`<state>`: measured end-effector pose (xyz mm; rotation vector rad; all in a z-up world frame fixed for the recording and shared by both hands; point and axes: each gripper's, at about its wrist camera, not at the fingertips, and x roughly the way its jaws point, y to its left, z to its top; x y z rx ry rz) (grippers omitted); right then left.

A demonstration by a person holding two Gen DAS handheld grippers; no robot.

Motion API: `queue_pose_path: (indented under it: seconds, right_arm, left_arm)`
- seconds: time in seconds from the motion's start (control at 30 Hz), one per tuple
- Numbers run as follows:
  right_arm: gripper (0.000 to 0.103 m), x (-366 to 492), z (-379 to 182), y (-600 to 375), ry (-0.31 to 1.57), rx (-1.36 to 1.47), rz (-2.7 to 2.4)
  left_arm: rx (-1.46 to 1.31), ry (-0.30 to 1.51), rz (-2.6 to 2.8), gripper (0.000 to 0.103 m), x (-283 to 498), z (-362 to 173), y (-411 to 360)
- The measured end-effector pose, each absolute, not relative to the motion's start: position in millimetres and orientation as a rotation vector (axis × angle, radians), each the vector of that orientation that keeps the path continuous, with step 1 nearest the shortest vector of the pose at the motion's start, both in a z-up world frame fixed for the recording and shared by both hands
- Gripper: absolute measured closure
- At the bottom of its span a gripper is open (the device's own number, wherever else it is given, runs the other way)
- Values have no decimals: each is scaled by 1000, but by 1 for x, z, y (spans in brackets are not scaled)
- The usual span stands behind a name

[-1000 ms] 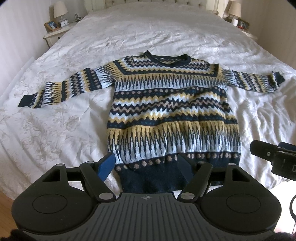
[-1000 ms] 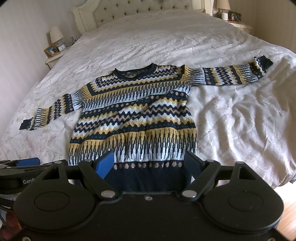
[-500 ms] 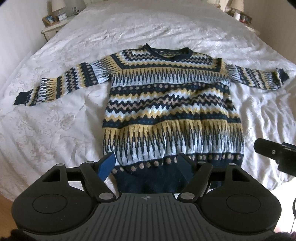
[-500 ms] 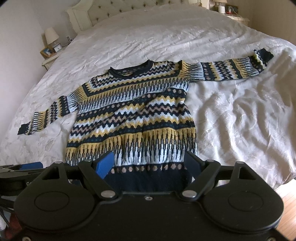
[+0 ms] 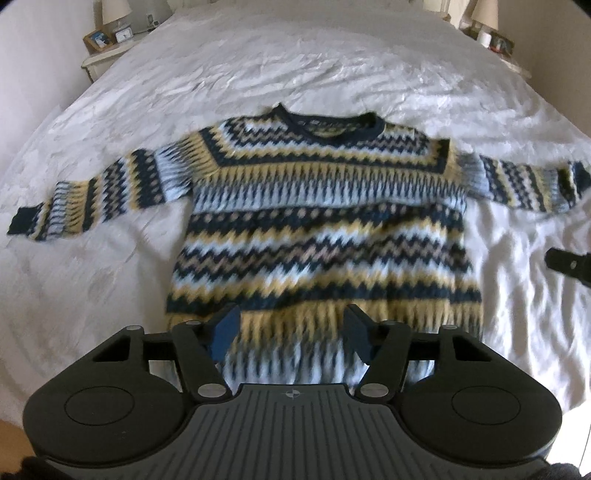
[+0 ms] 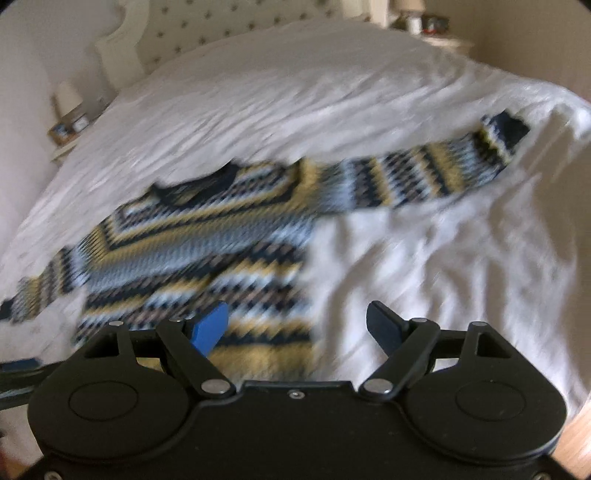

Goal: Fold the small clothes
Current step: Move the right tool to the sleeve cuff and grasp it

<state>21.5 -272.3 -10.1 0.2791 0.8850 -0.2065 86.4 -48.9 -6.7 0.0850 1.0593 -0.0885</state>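
Note:
A knitted sweater (image 5: 317, 236) in navy, yellow and pale blue zigzags lies flat on the white bed (image 5: 295, 74), front up, with both sleeves stretched out sideways. My left gripper (image 5: 291, 332) hangs over the lower part of its body. Its jaws are closing, the pads press on nothing, and only the knit below shows between them. My right gripper (image 6: 297, 325) stands open over the right side edge of the sweater (image 6: 207, 258), one finger above the knit and the other above bare sheet. The right sleeve (image 6: 424, 177) runs off to the far right. The hem is hidden under both grippers.
A bedside table (image 5: 110, 37) with a lamp, a picture frame and a clock stands at the far left, and another (image 5: 495, 37) at the far right. A tufted headboard (image 6: 221, 33) closes the far end. Wooden floor (image 6: 576, 424) shows past the bed's near right corner.
Both grippers have moved forward over the sweater, so its navy hem has slipped out of sight beneath them. The left jaws have narrowed. The right view has swung towards the sweater's right edge.

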Motion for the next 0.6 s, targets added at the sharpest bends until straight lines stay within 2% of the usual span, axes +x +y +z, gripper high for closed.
queue_pose_path:
  seconds: [0.13,0.23,0.6]
  right_arm:
    - [22,54,-15,-337,883,284,-292]
    - [30,76,-18,-394,864,337,-332]
    - [30,162,-40,-579,897,350,-512]
  left_arm:
    - [89,1043,-75,43,110,-5,-71]
    - [79,1034,-48,43,127,-4,-84]
    - [47,1076,54,43,170,-6,-124]
